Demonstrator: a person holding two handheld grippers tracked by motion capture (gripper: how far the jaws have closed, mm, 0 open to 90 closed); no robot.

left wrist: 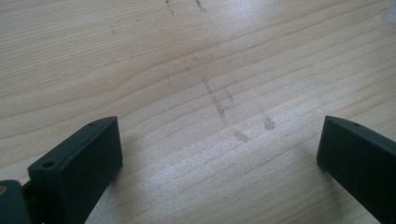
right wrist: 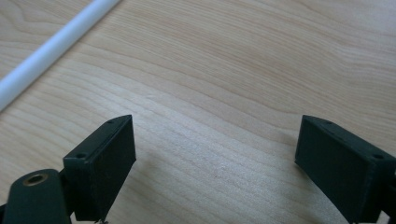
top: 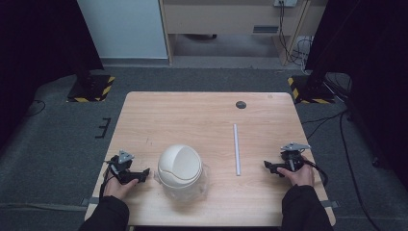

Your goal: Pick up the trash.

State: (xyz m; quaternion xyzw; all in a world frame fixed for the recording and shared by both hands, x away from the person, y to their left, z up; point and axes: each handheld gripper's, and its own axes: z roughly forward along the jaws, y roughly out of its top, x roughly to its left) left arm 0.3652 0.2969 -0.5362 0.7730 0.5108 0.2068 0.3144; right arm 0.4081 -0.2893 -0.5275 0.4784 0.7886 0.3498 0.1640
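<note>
Resting low on the near part of the pale wooden table point(top: 202, 115), I hold one tool in each hand. At my eight o'clock sits my left gripper point(top: 136, 174), its black jaws spread wide with bare, faintly scuffed wood grain point(left wrist: 219, 102) between them and nothing gripped; they point toward the middle of the table. At my four o'clock my right gripper point(top: 270, 167) is likewise wide open and empty, its jaws aimed inward over clean wood. Just ahead of me, near six o'clock on the table's face, a round white dome-topped bin lid with a swing flap point(top: 180, 166) rests on a crumpled clear plastic bag point(top: 206, 179), just beside my left jaws but apart from them. Between the lid and my right gripper lies a thin straight white plastic tube point(top: 236, 149), running from near to far; in the right gripper view it crosses the upper left corner point(right wrist: 51, 49). Farther off, toward twelve o'clock, a small dark round disc point(top: 241, 104) sits near the table's far edge.
</note>
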